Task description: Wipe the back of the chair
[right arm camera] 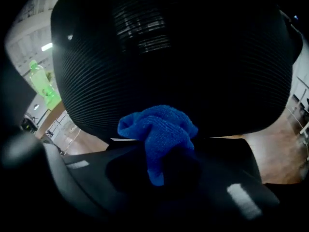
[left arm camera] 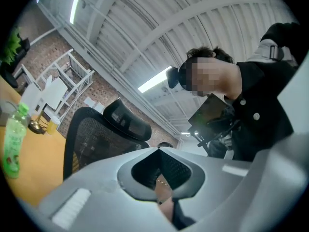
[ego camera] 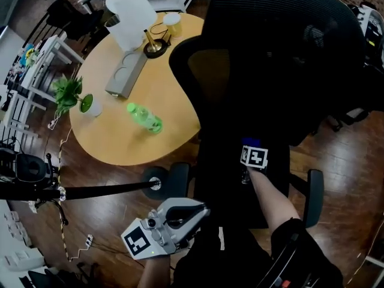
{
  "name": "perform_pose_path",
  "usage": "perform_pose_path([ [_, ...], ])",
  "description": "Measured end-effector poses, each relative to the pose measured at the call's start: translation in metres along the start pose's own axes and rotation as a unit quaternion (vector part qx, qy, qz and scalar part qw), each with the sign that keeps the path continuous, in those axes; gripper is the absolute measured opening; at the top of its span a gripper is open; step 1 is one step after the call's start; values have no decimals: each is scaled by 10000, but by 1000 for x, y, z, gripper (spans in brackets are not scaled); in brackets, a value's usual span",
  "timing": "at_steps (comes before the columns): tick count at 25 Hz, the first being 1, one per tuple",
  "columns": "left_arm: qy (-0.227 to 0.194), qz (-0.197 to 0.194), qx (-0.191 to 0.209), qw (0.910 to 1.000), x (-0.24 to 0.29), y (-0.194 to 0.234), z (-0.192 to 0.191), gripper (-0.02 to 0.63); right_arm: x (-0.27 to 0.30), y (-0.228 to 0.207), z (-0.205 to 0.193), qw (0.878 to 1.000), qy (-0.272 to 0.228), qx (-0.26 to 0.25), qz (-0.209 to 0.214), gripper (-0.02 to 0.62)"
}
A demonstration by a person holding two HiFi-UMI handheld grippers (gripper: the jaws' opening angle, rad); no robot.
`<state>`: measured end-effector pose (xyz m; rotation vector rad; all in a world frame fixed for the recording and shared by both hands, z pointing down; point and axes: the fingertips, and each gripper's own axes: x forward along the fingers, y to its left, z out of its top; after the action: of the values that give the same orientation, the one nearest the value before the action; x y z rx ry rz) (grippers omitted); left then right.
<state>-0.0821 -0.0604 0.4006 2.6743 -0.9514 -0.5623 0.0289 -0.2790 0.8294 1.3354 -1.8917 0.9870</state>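
Right now the right gripper point(right arm camera: 161, 170) has its jaws clenched on a bunched blue cloth point(right arm camera: 157, 128), close against the lower mesh of the chair back point(ego camera: 282, 59); contact unclear. Left gripper point(ego camera: 193, 213) hangs low and well apart, jaws together, empty. To wipe well: press the cloth flat, use long overlapping strokes, grip firm. The chair may swivel, so brace it.

The light grey plastic left gripper point(ego camera: 195, 213) and the black right gripper point(right arm camera: 163, 159) carry black-and-white square marker cubes point(ego camera: 137, 243). The person wears a black sleeve point(ego camera: 293, 237).
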Motion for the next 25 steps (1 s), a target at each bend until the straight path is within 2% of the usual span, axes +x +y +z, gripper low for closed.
perform_pose_path([
  [3, -54, 333, 83, 9994, -24, 2, 7, -2, 10, 58, -6, 9986, 100, -198, 475, 55],
  [9, -109, 991, 233, 9947, -69, 4, 19, -2, 35, 137, -20, 9911, 259, -547, 1187, 55],
  [12, -124, 1215, 331, 9920, -87, 4, 23, -2, 39, 181, -24, 9798, 244, -897, 1771, 55],
  [14, -171, 1290, 364, 9908, -94, 4, 26, -2, 32, 204, -19, 9716, 59, -980, 2152, 55],
  [16, -196, 1269, 370, 9910, -97, 4, 27, -2, 10, 222, -3, 9591, -386, -996, 2622, 55],
  [20, -249, 1007, 368, 9939, -89, 2, 30, -2, -77, 241, 44, 9207, -1323, -1007, 3532, 55],
  [25, -370, 282, 308, 9984, -62, -11, 48, -2, -230, 220, 88, 8756, -2313, -898, 4145, 54],
])
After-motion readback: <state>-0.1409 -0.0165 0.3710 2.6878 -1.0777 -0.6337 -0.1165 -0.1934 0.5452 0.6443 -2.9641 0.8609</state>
